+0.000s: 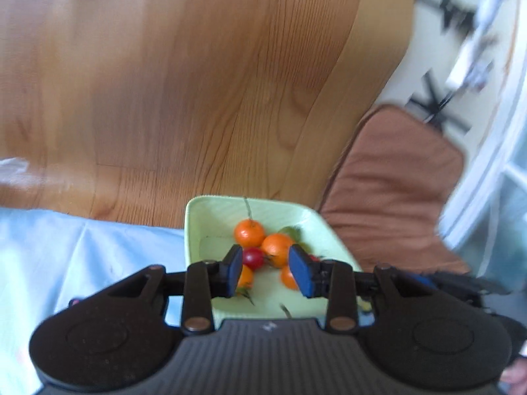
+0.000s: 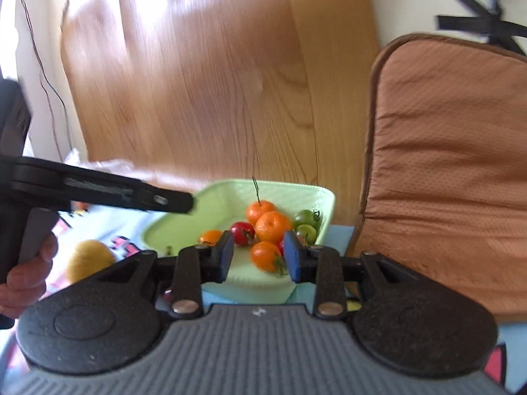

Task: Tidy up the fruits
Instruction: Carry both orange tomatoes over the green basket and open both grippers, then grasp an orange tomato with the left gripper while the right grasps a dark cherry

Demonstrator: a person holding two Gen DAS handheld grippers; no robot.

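The fruits, small oranges (image 2: 272,226), a red tomato (image 2: 242,232) and green tomatoes (image 2: 304,219), lie together in the pale green tray (image 2: 296,192), which stands at the far edge of the blue cloth (image 1: 66,247). The left gripper (image 1: 265,263) and the right gripper (image 2: 258,250) hang above the tray's near rim, each with its pads a little apart and pinching nothing.

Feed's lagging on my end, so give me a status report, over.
Left claw and right claw slightly open, empty, at green tray. Small fruits piled inside; yellow fruit outside on cloth. Nothing blocking.
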